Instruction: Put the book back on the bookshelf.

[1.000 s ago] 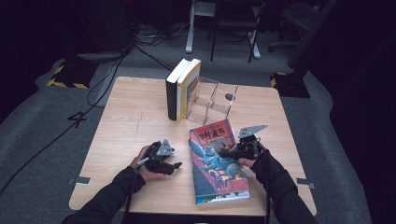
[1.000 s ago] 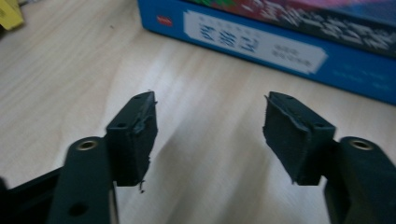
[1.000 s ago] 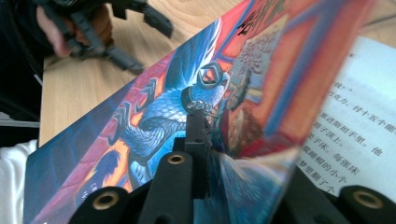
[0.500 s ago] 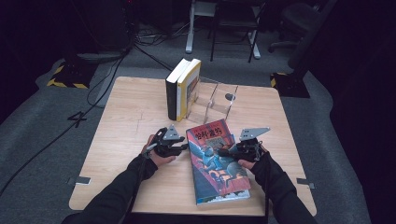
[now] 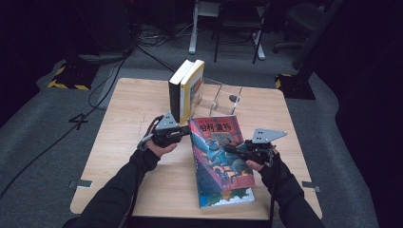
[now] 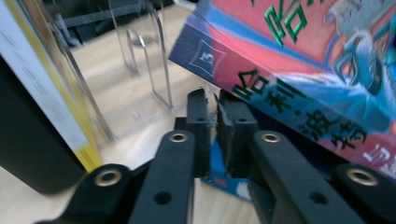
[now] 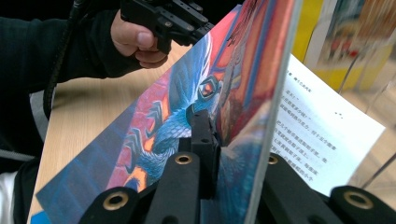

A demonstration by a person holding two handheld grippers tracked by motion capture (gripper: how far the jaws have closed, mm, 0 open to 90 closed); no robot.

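Jaws: right gripper [image 5: 236,150] clamps front cover of colourful illustrated paperback book [image 5: 219,156]; left gripper [image 5: 184,134] nearly closed, empty, at spine corner, book's long axis running toward person.

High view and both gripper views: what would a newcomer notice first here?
The colourful book lying near the front of the wooden table draws the eye first. The right gripper pinches its front cover, lifted off the white page beneath, while the left gripper meets its spine corner. Behind stand two upright books beside a clear stand.
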